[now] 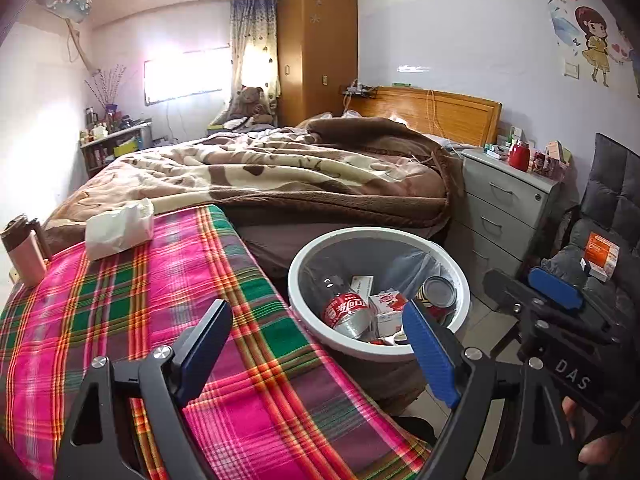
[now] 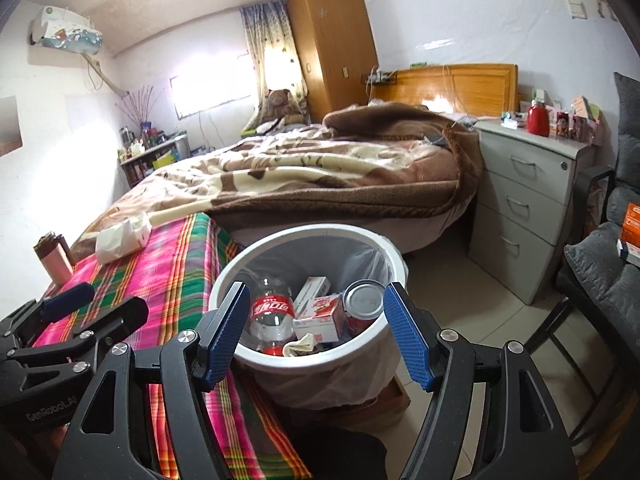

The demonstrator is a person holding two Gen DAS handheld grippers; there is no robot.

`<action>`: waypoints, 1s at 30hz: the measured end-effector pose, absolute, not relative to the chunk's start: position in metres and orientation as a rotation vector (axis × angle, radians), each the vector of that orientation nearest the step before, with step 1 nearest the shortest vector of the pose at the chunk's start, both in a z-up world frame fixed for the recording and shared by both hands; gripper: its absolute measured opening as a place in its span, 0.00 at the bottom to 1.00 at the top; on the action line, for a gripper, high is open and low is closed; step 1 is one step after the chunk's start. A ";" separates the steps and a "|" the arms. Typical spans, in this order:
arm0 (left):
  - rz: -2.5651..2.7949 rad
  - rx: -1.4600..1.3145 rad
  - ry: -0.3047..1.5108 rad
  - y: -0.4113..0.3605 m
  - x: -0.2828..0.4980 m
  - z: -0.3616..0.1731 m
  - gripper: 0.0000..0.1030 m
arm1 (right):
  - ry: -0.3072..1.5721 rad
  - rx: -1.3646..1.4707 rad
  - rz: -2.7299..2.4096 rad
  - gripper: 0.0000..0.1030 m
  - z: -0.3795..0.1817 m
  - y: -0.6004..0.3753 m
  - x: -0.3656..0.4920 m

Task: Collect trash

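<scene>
1. Lower centre of both views: I hold two grippers, the left gripper (image 1: 316, 354) and the right gripper (image 2: 316, 332), both with jaws spread wide and nothing between them.
2. One white trash bin (image 2: 384, 248) stands beside the plaid-covered table (image 1: 132, 304); I count in it one cola bottle (image 2: 274, 312), one can (image 2: 364, 300), two small cartons (image 2: 320, 316) and one crumpled scrap.
3. Upper left on the table: one white crumpled bag (image 1: 118, 226) and one pink cup (image 1: 26, 254), well apart from the bin.

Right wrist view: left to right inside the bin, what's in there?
In the white bin: cola bottle → red-and-white carton → tin can.
</scene>
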State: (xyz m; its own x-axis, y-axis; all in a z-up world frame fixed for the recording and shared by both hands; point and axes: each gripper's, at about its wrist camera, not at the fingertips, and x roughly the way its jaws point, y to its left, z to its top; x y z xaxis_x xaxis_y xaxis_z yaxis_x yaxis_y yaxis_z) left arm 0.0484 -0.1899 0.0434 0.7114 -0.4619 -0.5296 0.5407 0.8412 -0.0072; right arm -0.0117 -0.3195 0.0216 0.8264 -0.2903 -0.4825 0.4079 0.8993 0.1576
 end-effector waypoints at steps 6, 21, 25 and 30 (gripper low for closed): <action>-0.516 0.154 0.553 -0.180 0.037 0.036 0.86 | 0.423 0.195 -0.436 0.69 0.019 -0.304 -0.026; -0.501 0.145 0.553 -0.172 0.023 0.031 0.86 | 0.406 0.170 -0.437 0.69 0.020 -0.288 -0.034; -0.494 0.138 0.550 -0.170 0.023 0.032 0.86 | 0.409 0.169 -0.437 0.69 0.020 -0.286 -0.035; -0.492 0.135 0.551 -0.167 0.022 0.031 0.86 | 0.410 0.169 -0.437 0.69 0.020 -0.283 -0.036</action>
State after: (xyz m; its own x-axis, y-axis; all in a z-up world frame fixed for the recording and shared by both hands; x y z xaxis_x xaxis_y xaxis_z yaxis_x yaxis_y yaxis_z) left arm 0.0224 -0.1668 0.0314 0.7397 -0.4120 -0.5320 0.4829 0.8756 -0.0067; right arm -0.0355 -0.2832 0.0202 0.8262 -0.3753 -0.4202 0.4425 0.8939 0.0716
